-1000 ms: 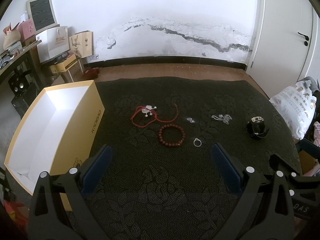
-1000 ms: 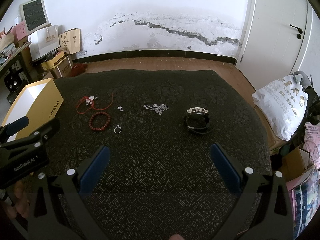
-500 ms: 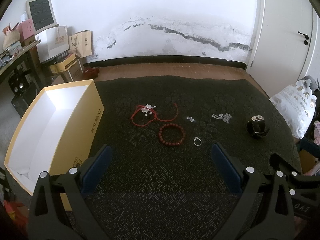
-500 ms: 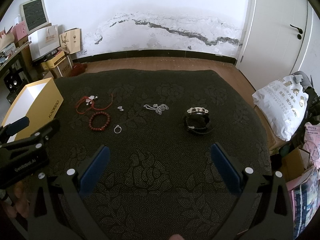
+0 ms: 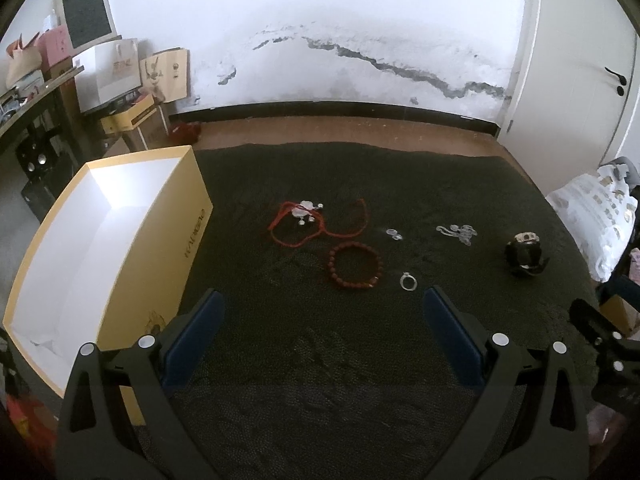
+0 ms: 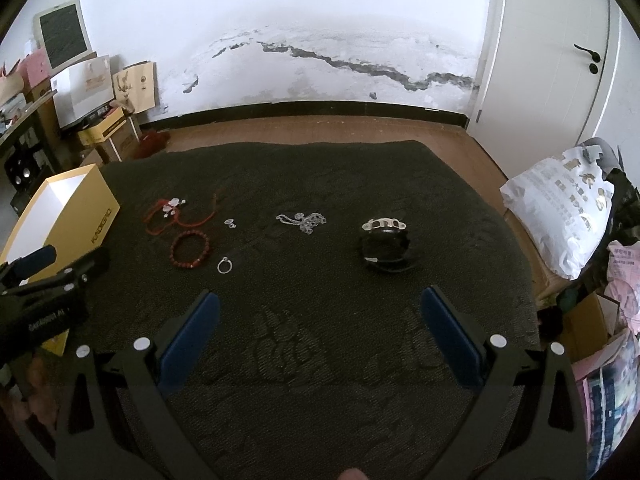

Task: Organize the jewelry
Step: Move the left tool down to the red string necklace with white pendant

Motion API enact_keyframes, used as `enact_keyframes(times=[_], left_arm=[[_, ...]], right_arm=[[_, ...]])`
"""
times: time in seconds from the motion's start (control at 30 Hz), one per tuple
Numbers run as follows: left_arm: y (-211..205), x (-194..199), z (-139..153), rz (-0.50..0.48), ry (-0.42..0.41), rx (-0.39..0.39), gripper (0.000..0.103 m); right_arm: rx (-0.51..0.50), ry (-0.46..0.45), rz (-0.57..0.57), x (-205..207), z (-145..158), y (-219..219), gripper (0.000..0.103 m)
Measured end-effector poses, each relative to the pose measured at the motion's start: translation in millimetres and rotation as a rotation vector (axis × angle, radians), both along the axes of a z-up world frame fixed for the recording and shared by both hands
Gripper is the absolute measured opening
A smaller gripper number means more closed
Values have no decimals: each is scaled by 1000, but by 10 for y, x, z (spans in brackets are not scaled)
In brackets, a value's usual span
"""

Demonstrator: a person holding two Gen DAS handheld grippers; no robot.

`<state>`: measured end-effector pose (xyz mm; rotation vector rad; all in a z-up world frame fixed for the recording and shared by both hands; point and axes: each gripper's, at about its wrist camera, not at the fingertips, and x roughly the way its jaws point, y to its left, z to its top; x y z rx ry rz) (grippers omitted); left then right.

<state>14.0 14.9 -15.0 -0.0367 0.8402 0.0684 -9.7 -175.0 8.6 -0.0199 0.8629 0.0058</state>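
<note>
I see a dark patterned rug point(image 5: 320, 360) filling the middle of both views, laid out, I judge, so the small pieces show against it, and at the left of the frame stands the open yellow box point(image 5: 100, 240), its white inside bare and probably meant to take them. The jewelry lies spread apart mid-frame: red cord necklace point(image 5: 316, 220), black watch point(image 6: 386, 246) at the right, beaded bracelet point(image 5: 355, 265), silver chain point(image 6: 304, 221), ring point(image 5: 409, 281). My left tool point(image 5: 320, 344) and right tool point(image 6: 320, 340) both hang wide apart and empty at the bottom of the frame, well short of the pieces.
</note>
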Motion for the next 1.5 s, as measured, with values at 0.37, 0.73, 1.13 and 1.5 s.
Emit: enact_keyframes(times=[0.37,0.73,1.13,1.5], left_arm=[[156,768,-360,56,54,-4,97],[187,1509,-942,72,108,97,97],[199,1804,-1159,54,145,38,97],[251,1886,-1326,17,119,31,95]], right_arm=[[20,23,17,92,-110,-29,97],[29,37,39,241,-158,-37,97],[14,63,51,275,-211,54,97],[1,80,54,329,-279,67,97]])
